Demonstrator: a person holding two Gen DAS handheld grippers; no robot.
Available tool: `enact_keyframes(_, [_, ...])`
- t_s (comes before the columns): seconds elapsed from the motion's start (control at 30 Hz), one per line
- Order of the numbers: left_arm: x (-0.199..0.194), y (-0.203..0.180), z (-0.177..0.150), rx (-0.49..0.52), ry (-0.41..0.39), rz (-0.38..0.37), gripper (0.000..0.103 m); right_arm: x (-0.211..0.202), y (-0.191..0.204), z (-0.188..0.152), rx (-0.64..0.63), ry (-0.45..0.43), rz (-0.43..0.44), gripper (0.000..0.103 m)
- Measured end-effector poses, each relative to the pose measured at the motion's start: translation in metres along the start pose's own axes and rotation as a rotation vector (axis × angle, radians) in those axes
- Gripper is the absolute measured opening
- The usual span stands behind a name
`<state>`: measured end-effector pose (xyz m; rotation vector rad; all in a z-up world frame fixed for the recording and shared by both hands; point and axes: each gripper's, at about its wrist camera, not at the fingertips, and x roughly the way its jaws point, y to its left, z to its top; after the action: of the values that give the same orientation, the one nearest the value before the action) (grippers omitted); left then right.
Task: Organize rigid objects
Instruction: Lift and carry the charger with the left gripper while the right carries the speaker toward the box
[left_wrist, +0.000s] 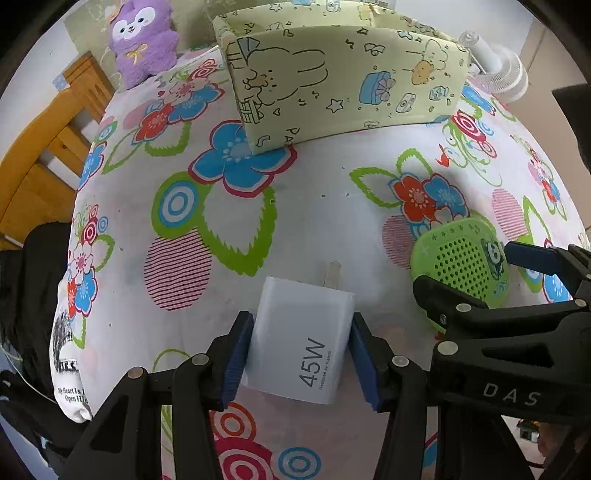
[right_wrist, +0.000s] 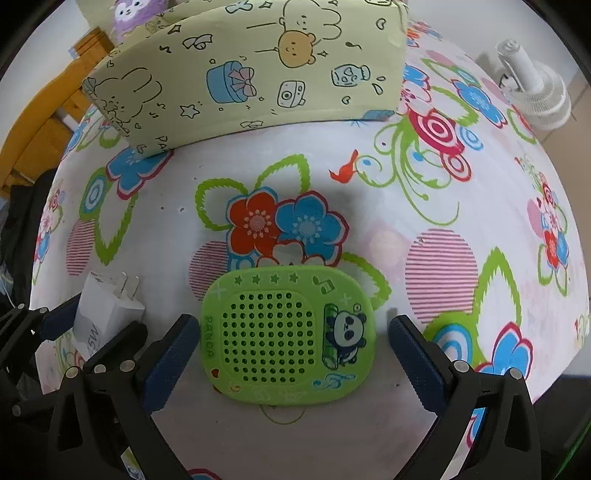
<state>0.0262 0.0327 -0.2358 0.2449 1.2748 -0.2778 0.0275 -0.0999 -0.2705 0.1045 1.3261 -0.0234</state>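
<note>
The charger (left_wrist: 301, 341) was clamped between the left gripper (left_wrist: 300, 360) pads while the right gripper (right_wrist: 290, 363) stood spread astride the untouched speaker (right_wrist: 288, 338); a slip was judged likely on smooth sides, or a collision between close-set grippers.

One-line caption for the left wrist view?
Left gripper clamps a white charger on the flowered cloth, patterned box beyond.

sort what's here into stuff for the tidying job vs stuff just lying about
For the job: white charger, green panda speaker, patterned box.

Lying about: purple plush toy, white fan, wooden furniture, flowered cloth.
</note>
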Motion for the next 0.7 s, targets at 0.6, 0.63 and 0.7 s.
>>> enact_keyframes(0.6, [-0.002, -0.002, -0.002, 0.008, 0.011, -0.004, 0.053, -0.002, 0.007, -0.006, -0.013, 0.001, -0.044, 0.094])
enact_keyframes(0.63, [-0.002, -0.003, -0.002, 0.003, 0.013, -0.009, 0.053, -0.002, 0.005, -0.006, -0.011, 0.002, -0.045, 0.095])
enact_keyframes(0.7, [-0.002, -0.005, 0.000, -0.007, 0.017, -0.022, 0.052, -0.004, 0.002, -0.006, -0.009, 0.001, -0.049, 0.095])
